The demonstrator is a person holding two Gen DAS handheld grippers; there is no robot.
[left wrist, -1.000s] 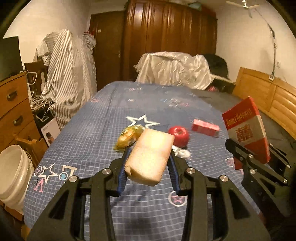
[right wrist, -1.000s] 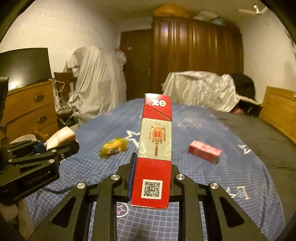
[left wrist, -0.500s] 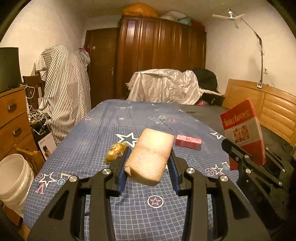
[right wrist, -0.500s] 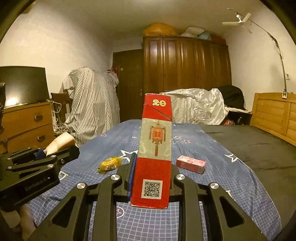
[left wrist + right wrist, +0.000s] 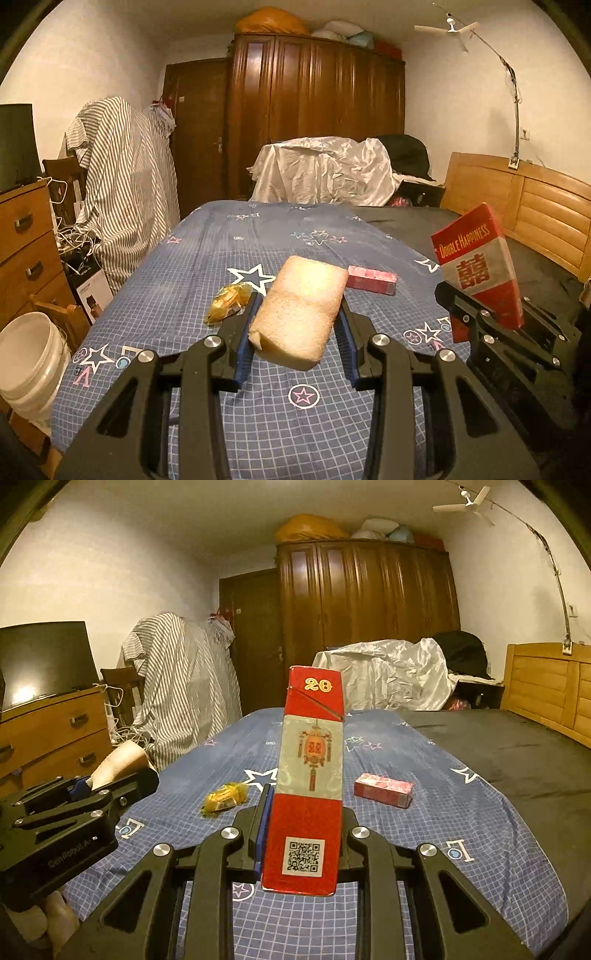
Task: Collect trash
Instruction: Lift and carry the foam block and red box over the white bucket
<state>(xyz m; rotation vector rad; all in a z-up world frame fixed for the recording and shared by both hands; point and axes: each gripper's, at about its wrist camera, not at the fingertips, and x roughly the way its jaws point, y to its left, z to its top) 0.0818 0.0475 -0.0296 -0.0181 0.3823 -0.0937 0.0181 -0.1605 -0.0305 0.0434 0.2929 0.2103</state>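
Left wrist view: my left gripper [image 5: 297, 325] is clamped part-closed on a sponge [image 5: 301, 314], held clear above the bed [image 5: 192, 266]; I judge it light and soft, so the pads sink in and a mid-body hold suits it; its long axis runs away from me toward the far end of the bed. My right gripper [image 5: 480, 314] shows at the right edge, carrying a red carton [image 5: 476, 258] tilted upright. On the bed lie a yellow wrapper [image 5: 229, 301] and a small pink box [image 5: 371, 278], both near the middle; a white bucket [image 5: 27, 354] stands off the left edge.

Right wrist view: my right gripper [image 5: 304, 827] pinches the carton [image 5: 310, 782] at its lower end, jaws narrow; light, stiff card, easily crushed I think; it stands on end, long axis upright.
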